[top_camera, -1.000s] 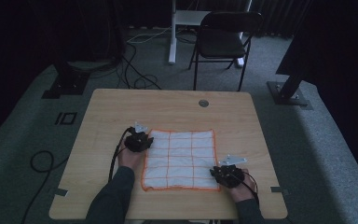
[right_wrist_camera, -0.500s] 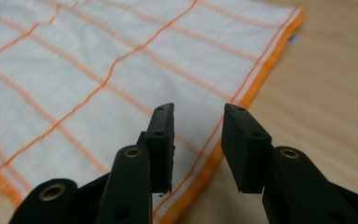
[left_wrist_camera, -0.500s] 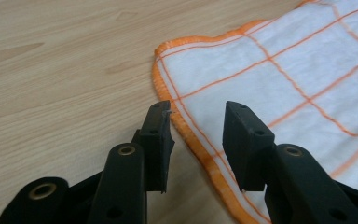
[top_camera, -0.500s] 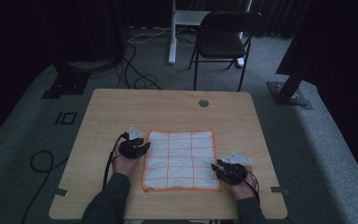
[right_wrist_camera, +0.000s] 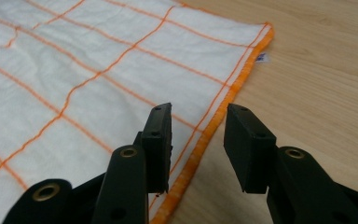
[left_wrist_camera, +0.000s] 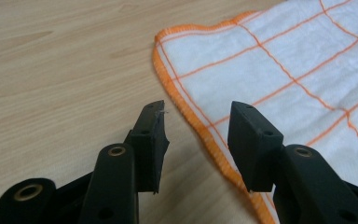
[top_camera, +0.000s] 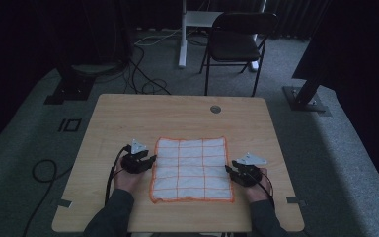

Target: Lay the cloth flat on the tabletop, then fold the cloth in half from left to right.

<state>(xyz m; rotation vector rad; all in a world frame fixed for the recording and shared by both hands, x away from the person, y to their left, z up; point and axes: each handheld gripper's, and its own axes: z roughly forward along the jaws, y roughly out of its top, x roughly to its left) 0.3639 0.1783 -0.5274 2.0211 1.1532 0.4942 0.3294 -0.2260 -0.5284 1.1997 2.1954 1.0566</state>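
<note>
A white cloth [top_camera: 190, 168] with an orange grid and orange hem lies flat on the wooden table [top_camera: 177, 113]. My left gripper [top_camera: 150, 160] sits at the cloth's left edge and my right gripper [top_camera: 229, 170] at its right edge. In the left gripper view the gripper [left_wrist_camera: 196, 126] is open, with the cloth's [left_wrist_camera: 284, 60] hem on the table under the gap. In the right gripper view the gripper [right_wrist_camera: 198, 126] is also open over the cloth's [right_wrist_camera: 74, 70] hem. Both pairs of jaws have just been opening, and neither presses on the cloth.
A round grommet [top_camera: 215, 108] sits near the table's far edge. A folding chair [top_camera: 237, 42] and a white stand [top_camera: 182, 34] are behind the table, and cables [top_camera: 143, 79] lie on the floor. A small label [right_wrist_camera: 261, 57] sticks out at the cloth's hem.
Both grippers' jaws have spread wider. The left hand has drawn back toward the person along the cloth's left edge. The right hand has shifted slightly away from the right hem. The cloth lies still.
</note>
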